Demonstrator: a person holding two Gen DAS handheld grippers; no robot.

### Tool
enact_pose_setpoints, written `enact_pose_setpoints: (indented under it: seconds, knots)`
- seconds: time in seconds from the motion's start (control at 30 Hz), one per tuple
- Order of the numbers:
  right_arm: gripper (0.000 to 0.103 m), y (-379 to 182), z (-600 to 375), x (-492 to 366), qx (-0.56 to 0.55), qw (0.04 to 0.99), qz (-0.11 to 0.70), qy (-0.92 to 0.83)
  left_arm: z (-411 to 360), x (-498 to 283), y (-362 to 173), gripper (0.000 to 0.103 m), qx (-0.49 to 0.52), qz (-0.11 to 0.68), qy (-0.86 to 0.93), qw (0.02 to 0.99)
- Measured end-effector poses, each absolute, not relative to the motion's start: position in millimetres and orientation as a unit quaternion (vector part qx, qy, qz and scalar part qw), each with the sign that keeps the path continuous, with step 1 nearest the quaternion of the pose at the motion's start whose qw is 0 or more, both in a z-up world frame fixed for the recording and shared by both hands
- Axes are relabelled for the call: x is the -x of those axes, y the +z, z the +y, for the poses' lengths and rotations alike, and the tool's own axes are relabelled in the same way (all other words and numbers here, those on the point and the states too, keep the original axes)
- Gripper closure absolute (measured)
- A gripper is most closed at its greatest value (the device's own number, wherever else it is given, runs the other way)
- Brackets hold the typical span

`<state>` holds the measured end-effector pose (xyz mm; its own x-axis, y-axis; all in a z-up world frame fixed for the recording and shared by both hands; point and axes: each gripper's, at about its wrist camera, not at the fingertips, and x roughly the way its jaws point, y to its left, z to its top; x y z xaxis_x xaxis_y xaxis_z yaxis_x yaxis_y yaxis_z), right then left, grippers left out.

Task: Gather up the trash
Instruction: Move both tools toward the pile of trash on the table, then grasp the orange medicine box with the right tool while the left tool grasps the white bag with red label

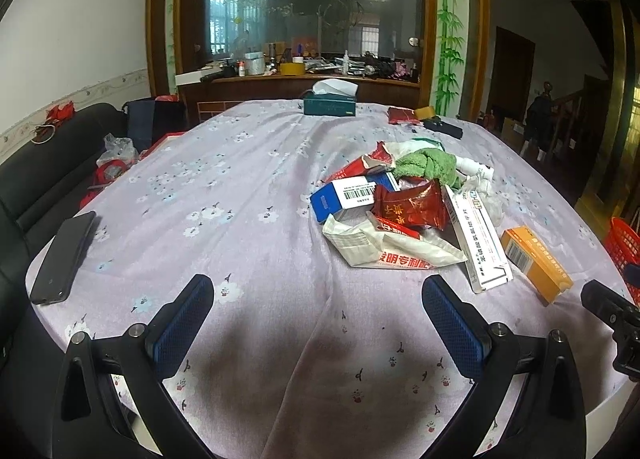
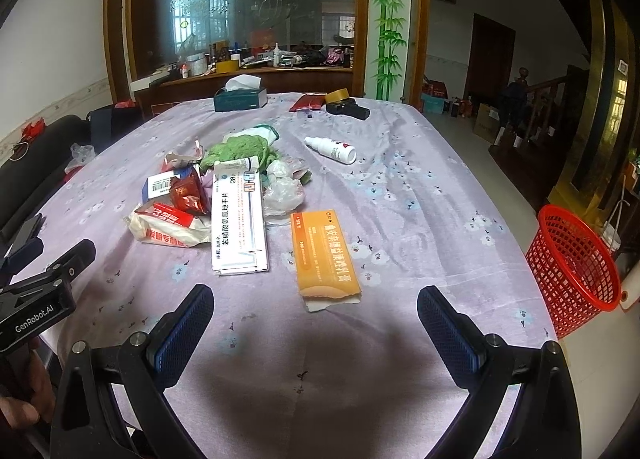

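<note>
Lilac flowered cloth covers the bench. Trash pile at 11 o'clock in the right wrist view: red snack wrapper, white pill box printed "28", blue-and-white barcoded box, green rag. Orange carton lies just right of the white box, Chinese print. Red mesh basket at 3 o'clock beside the bench; contents not visible. "GenRobot.AI" legible on left hand-held gripper. Right hand-held gripper wide, empty; left one likewise spread wide over bare cloth, empty.
</note>
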<state>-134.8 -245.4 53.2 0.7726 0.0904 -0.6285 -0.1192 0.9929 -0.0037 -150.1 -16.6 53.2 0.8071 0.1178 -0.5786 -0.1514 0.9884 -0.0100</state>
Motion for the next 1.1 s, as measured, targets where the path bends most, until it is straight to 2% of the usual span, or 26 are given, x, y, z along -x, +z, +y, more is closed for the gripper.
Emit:
enact_pose_setpoints:
  seconds: [0.2, 0.3, 0.37, 0.4, 0.47, 0.53, 0.9, 1.0, 1.1]
  knots:
    - [0.001, 57.9, -249.9, 122.2, 0.001, 0.936, 0.34, 0.095, -4.6, 135.8, 48.5, 0.0, 0.047, 0.337, 0.045, 0.939]
    - [0.009, 57.4, -251.3, 108.7, -0.019, 0.926, 0.355, 0.126, 3.5, 128.4, 47.8, 0.003, 0.057, 0.347, 0.031, 0.936]
    - [0.018, 56.1, -246.4, 98.7, -0.024, 0.918, 0.367, 0.148, 5.7, 123.4, 48.8, 0.02, 0.058, 0.352, 0.025, 0.934]
    - [0.021, 55.2, -243.0, 94.3, -0.023, 0.914, 0.372, 0.157, 7.0, 118.7, 48.6, 0.024, 0.061, 0.361, 0.014, 0.931]
    - [0.024, 53.9, -240.2, 82.4, -0.019, 0.909, 0.385, 0.159, 9.1, 110.5, 47.4, 0.041, 0.068, 0.376, -0.002, 0.924]
    - [0.024, 53.7, -243.0, 79.2, -0.022, 0.909, 0.387, 0.154, 10.4, 100.8, 47.4, 0.045, 0.074, 0.387, -0.025, 0.919]
    - [0.024, 27.3, -262.4, 43.0, -0.005, 0.892, 0.431, 0.136, -13.6, 43.0, 39.4, 0.046, 0.007, 0.414, -0.095, 0.905]
    - [0.024, 19.9, -260.6, 37.0, 0.002, 0.89, 0.438, 0.132, -20.6, 31.6, 37.5, 0.044, -0.006, 0.415, -0.105, 0.904]
    - [0.027, 13.0, -260.1, 32.7, 0.003, 0.887, 0.444, 0.129, -25.7, 22.1, 35.6, 0.037, -0.016, 0.424, -0.112, 0.898]
